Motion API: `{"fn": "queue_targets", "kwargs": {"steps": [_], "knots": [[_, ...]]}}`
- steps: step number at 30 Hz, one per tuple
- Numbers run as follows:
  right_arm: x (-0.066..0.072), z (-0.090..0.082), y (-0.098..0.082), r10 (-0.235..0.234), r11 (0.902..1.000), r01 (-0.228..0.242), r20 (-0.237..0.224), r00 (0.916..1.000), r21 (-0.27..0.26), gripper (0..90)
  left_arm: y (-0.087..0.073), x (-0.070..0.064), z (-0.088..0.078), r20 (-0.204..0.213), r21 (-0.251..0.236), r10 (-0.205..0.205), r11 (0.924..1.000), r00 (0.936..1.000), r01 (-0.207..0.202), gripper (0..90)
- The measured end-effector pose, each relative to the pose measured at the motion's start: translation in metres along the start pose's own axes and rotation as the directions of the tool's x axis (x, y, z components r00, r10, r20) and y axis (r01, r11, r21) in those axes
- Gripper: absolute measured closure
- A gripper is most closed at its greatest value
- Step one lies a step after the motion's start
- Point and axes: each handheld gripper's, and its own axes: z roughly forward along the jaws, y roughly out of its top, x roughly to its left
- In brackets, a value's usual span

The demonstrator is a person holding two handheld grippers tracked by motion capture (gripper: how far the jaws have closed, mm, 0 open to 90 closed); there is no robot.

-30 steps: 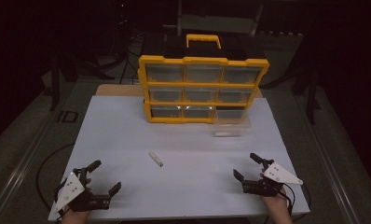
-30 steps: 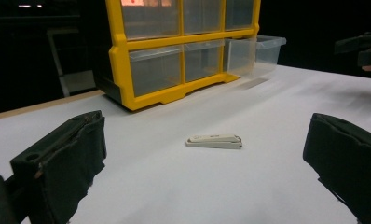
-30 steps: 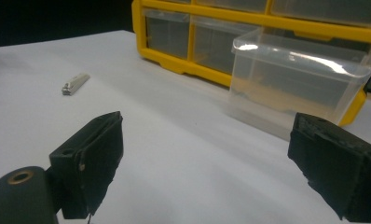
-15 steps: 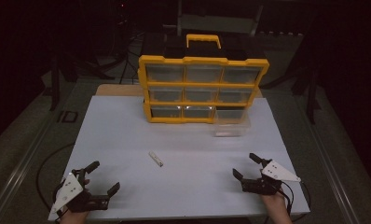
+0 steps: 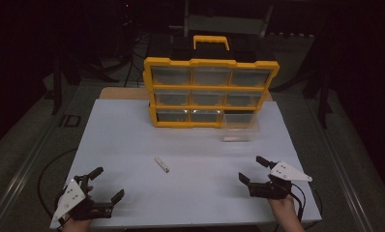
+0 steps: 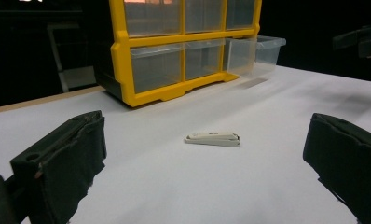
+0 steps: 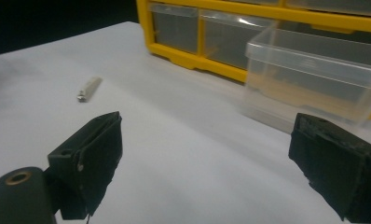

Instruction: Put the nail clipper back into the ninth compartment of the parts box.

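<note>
High view: left tool, right tool wide apart, empty

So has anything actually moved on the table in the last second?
Barely. The left tool has slipped slightly toward the near edge; the right tool has hardly shifted. Both are open and hold nothing. The small white clipper-like piece, the yellow drawer cabinet and its pulled-out clear drawer stayed put.

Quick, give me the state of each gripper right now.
Left gripper: open, holding nothing, above the table's near edge.
Right gripper: open, holding nothing.
</note>
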Motion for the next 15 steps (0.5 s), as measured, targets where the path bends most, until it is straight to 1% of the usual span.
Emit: {"fn": "queue_targets", "kwargs": {"steps": [1,3,5,6,8,9,10,11,15], "knots": [[0.001,0.001,0.003,-0.005,1.0,0.005,-0.002,1.0,0.004,9.8,0.0,0.0,0.0,0.0,0.0,-0.001,1.0,1.0,0.001,0.5],[0.003,0.003,0.008,0.007,0.9999,-0.006,-0.018,0.9998,0.014,9.4,0.0,0.0,0.0,0.001,-0.002,-0.001,1.0,1.0,0.001,0.5],[0.004,0.004,0.01,0.005,0.9998,-0.005,-0.02,0.9998,0.018,9.4,0.0,0.0,0.0,0.001,-0.003,-0.001,1.0,1.0,0.001,0.5],[0.008,0.006,0.018,-0.01,0.9995,0.011,-0.035,0.9993,0.03,9.3,0.0,0.0,0.0,0.003,-0.003,-0.001,1.0,1.0,0.001,0.5],[0.011,0.008,0.024,-0.019,0.9992,0.02,-0.047,0.9987,0.034,8.7,0.0,-0.001,0.0,0.002,-0.003,0.001,1.0,1.0,-0.001,0.5],[0.013,0.01,0.028,-0.018,0.9991,0.02,-0.058,0.9981,0.036,8.0,0.0,-0.001,0.0,0.003,-0.004,0.0,1.0,1.0,0.0,0.5],[0.013,0.01,0.028,-0.018,0.9991,0.02,-0.058,0.9981,0.036,8.0,0.0,-0.001,0.0,0.003,-0.004,0.0,1.0,1.0,0.0,0.5],[0.016,0.012,0.036,-0.022,0.9989,0.025,-0.07,0.9973,0.04,8.0,0.001,-0.001,-0.001,0.003,-0.005,0.001,1.0,1.0,-0.001,0.5],[0.02,0.017,0.049,-0.032,0.9983,0.036,-0.085,0.9959,0.046,8.0,0.001,-0.001,-0.001,0.004,-0.004,0.0,1.0,1.0,0.0,0.5]]}}
